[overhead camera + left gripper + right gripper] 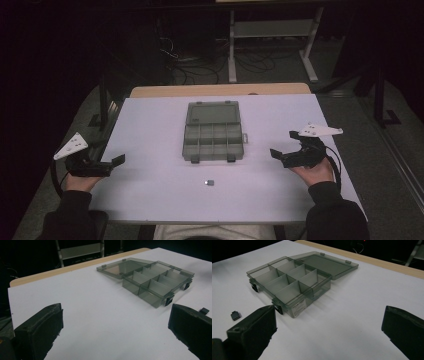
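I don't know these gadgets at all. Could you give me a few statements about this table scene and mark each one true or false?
1. The organizer box lies open, its lid folded flat on the table. True.
2. The box's compartments hold screws. False: they look empty.
3. The small dark piece lies on the table outside the box. True.
4. The left gripper grips that piece. False: its jaws stand open with nothing between them.
5. The right gripper is open. True.

1 smoky organizer box point(213, 131) lies open, with 8 compartments; 1 small dark block point(210, 183) sits near the box's latch side; 2 tools flank the box, 1 per hand.
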Demonstrator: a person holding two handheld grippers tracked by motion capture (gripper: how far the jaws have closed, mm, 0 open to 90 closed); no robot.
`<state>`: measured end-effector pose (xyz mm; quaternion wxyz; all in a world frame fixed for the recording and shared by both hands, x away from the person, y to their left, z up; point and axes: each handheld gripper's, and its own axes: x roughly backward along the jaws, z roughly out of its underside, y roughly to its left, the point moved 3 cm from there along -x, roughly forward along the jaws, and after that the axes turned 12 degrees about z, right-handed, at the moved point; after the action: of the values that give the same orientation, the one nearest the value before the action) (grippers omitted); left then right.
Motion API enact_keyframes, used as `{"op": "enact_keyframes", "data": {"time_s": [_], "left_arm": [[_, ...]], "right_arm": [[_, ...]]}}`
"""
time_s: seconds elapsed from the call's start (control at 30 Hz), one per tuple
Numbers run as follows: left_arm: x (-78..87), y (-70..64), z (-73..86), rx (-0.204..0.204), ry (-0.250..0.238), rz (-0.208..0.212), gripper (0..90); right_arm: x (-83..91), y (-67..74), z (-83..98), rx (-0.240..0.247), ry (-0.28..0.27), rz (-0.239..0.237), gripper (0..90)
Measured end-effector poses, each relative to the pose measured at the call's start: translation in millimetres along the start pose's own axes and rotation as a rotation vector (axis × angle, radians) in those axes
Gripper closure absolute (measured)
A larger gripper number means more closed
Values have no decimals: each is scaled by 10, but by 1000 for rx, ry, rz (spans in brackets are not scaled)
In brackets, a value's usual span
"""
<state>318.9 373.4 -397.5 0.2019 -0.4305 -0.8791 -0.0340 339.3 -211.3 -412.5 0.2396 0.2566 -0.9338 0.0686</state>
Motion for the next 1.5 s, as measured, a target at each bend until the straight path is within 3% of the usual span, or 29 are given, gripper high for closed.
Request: {"op": "enact_keyframes", "data": {"time_s": [0.83, 1.33, 1.37, 1.5], "left_arm": [[-36, -77, 0, -16, 38, -2, 0], [-106, -146, -87, -55, 66, 17, 0], [-123, -168, -135, -75, 82, 27, 0], [-139, -174, -158, -85, 100, 31, 0]], "right_arm": [[31, 20, 33, -1, 16, -12, 0], [34, 25, 40, 0, 19, -19, 0], [33, 25, 41, 1, 20, -19, 0], [33, 25, 42, 1, 21, -21, 0]]}}
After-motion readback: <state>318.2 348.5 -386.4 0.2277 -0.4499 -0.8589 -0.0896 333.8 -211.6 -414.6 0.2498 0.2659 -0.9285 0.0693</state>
